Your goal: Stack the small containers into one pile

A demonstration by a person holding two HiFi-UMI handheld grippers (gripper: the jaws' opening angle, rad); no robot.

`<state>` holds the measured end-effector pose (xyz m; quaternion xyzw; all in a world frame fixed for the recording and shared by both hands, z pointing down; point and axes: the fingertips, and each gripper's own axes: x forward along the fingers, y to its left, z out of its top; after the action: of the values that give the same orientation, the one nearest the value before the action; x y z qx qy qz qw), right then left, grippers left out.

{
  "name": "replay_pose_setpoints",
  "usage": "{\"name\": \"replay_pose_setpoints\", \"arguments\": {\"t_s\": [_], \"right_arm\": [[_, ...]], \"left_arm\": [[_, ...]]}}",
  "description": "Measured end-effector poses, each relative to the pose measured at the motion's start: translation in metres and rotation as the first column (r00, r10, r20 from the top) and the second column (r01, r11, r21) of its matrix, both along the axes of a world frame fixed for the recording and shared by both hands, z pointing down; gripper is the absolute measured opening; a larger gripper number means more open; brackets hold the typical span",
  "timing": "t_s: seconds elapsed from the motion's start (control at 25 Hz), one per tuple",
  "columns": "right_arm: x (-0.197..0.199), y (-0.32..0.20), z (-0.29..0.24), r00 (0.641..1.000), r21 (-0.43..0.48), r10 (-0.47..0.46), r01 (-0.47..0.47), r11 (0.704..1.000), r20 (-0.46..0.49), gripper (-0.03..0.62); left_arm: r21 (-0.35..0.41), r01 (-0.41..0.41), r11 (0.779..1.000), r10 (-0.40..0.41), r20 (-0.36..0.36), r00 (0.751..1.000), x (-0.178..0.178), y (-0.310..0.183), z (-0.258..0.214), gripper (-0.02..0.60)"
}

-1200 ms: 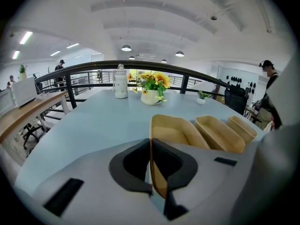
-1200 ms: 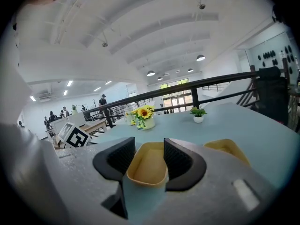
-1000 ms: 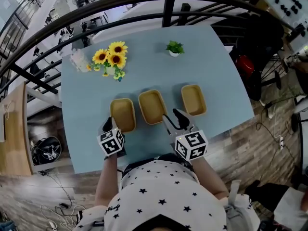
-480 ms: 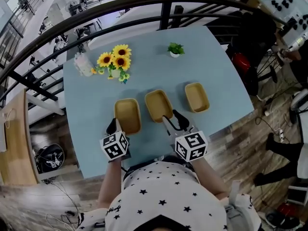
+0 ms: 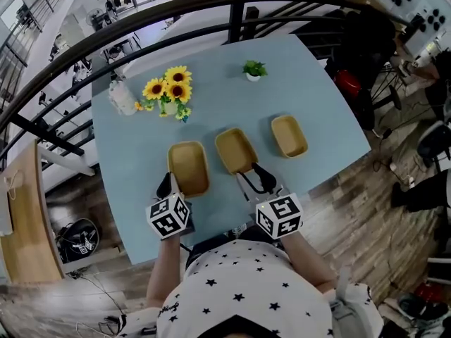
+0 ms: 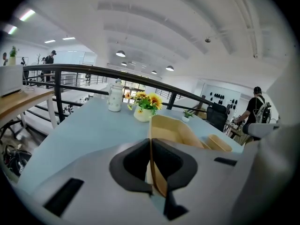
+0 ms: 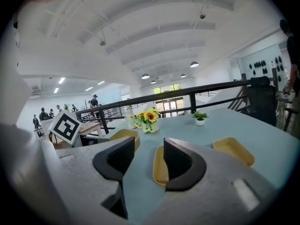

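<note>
Three tan containers lie in a row on the light blue table. My left gripper is shut on the near rim of the left container. In the left gripper view the thin wall of the left container stands clamped between the jaws of the left gripper. I cannot tell whether its far end rests on the table. My right gripper is open, just short of the near end of the middle container. The right gripper holds nothing, and the middle container lies just ahead. The right container lies apart.
A vase of sunflowers, a white jar and a small potted plant stand at the far side. A black railing curves behind the table. The near table edge runs under both grippers. A person stands beyond the right side.
The left gripper keeps its hold on the left container's rim and has risen a little. The right gripper has moved closer to the middle container's near end.
</note>
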<state>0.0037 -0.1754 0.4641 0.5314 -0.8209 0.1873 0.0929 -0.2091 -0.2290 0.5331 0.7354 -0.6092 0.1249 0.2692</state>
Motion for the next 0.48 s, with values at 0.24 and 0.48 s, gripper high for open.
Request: {"name": "replay_pose_setpoints", "arguments": {"t_s": [0.24, 0.48], "right_arm": [[0.011, 0.006, -0.001, 1.000, 0.005, 0.013, -0.013, 1.000, -0.006, 0.178], [0.035, -0.004, -0.003, 1.000, 0.018, -0.005, 0.005, 1.000, -0.012, 0.177]], "left_arm": [[0.005, -0.013, 1.000, 0.013, -0.016, 1.000, 0.014, 0.000, -0.003, 0.015], [0.017, 0.007, 1.000, -0.006, -0.024, 1.000, 0.033, -0.007, -0.006, 0.017]]}}
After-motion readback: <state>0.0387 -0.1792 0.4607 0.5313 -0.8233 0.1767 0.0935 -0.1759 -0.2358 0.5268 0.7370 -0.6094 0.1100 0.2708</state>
